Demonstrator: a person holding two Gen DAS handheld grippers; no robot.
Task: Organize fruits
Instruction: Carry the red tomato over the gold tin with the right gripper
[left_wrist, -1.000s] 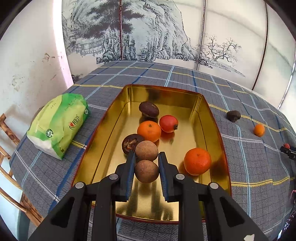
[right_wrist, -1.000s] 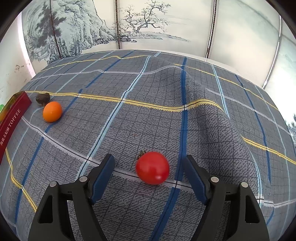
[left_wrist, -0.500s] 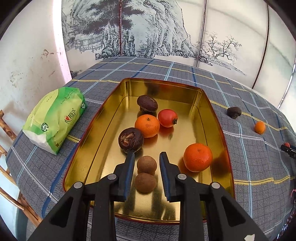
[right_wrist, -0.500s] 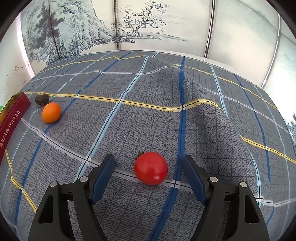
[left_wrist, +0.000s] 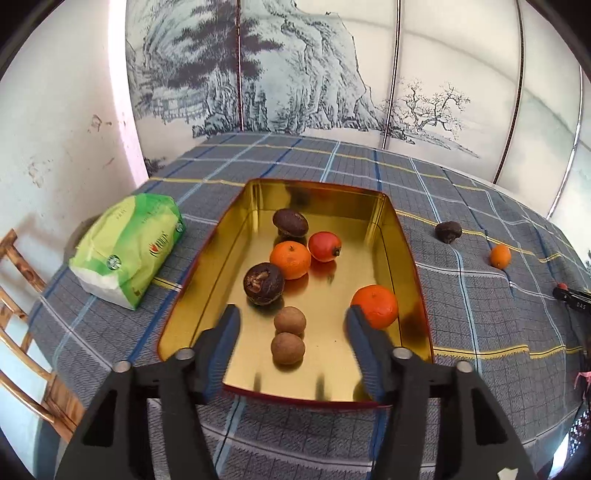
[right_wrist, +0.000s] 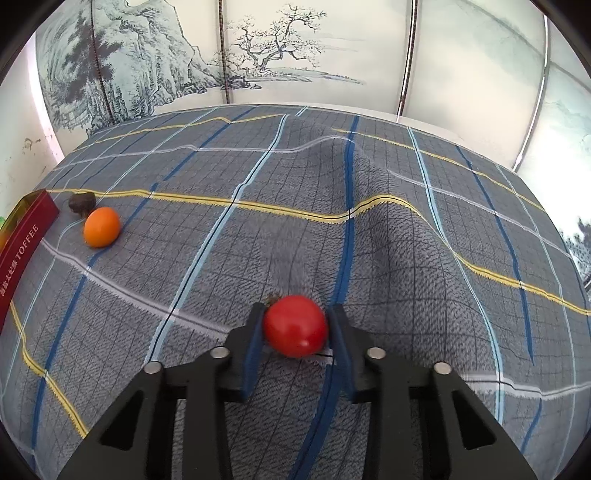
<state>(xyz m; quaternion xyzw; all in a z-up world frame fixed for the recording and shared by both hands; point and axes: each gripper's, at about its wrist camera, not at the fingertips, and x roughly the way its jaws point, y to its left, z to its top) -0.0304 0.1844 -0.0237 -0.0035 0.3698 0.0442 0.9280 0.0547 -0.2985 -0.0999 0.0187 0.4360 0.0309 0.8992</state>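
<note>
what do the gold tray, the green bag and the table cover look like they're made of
Gold tray: most likely thin metal with a glossy gold inside, since the fruit mirrors in its floor; its outer wall is red and printed TOFFEE.
Green bag: looks like soft plastic film, shiny and creased.
Table cover: woven plaid cloth, matte, rumpled into a ridge.

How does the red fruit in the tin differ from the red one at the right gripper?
The red fruit in the tin lies loose on the gold tin, touching a mandarin; the red fruit on the cloth is clamped by the right gripper. The first's stem end faces sideways, the second's faces away. Both are round, glossy and red.
</note>
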